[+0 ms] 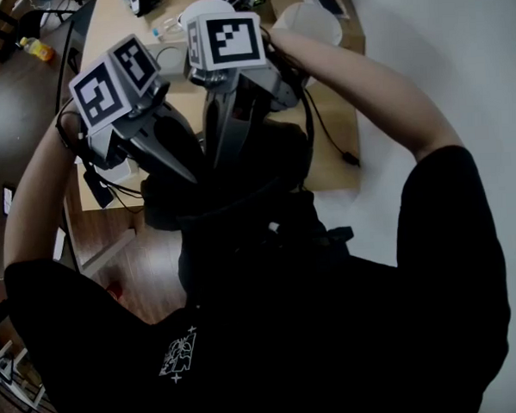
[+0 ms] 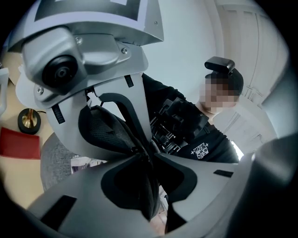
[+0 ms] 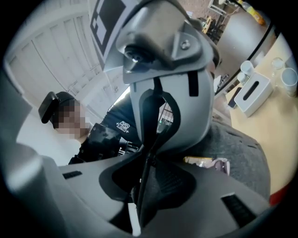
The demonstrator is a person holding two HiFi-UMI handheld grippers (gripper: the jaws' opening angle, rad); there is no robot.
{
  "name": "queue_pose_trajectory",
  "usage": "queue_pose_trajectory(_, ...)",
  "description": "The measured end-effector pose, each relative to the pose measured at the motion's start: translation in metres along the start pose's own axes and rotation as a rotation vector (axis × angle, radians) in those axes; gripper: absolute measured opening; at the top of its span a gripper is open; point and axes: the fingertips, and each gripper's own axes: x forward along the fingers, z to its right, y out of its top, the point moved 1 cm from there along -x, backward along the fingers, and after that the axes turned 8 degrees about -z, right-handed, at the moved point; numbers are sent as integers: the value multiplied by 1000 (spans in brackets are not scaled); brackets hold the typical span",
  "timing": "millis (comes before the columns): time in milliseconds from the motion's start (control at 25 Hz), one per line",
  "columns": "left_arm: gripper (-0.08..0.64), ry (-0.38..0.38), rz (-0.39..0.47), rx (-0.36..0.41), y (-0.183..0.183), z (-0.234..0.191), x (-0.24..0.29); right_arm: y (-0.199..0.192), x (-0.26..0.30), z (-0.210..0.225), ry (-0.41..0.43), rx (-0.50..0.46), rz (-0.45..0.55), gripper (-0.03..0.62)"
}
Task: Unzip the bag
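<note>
I hold a black bag [image 1: 265,171] up against a person's chest, above the table edge. Both grippers meet tip to tip on it. My left gripper [image 1: 192,174] comes in from the left and is shut on a fold of the bag's black mesh fabric [image 2: 107,130]; its jaws [image 2: 143,158] pinch together with cloth bunched between them. My right gripper [image 1: 217,165] is shut on a thin black strip of the bag [image 3: 142,186], which runs straight through its closed jaws [image 3: 145,160]. Whether that strip is the zip pull I cannot tell. Each gripper view faces the other gripper's camera [image 2: 60,72] [image 3: 135,55].
A wooden table [image 1: 332,146] lies below with a white bowl [image 1: 313,21], a black cable [image 1: 332,133] and marker cubes at the far edge. A grey felt mat [image 3: 233,148] holds a snack packet [image 3: 205,161]. A white box [image 3: 253,93] and cups stand beyond; a red card [image 2: 18,142] lies left.
</note>
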Motion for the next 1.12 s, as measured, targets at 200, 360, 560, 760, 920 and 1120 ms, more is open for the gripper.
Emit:
queue_pose_trajectory(200, 23, 6, -37, 6, -2, 1, 3, -2, 5, -4, -3, -1, -43, 91)
queue_pose_trajectory(360, 8, 30, -44, 41, -1, 4, 4, -4, 4, -11, -42, -62, -71, 46)
queue_pose_trajectory(560, 6, 106, -6, 64, -1, 5, -2, -5, -1, -12, -90, -77, -42, 25)
queue_pose_trajectory(760, 5, 131, -8, 54, -1, 2, 1, -10, 8, -12, -153, -98, -78, 52)
queue_pose_trajectory(920, 6, 153, -16, 58, -1, 8, 8, -11, 18, -17, -228, -135, -121, 49)
queue_pose_trajectory(1120, 8, 240, -54, 73, -4, 10, 27, -14, 30, -14, -297, -146, -147, 17)
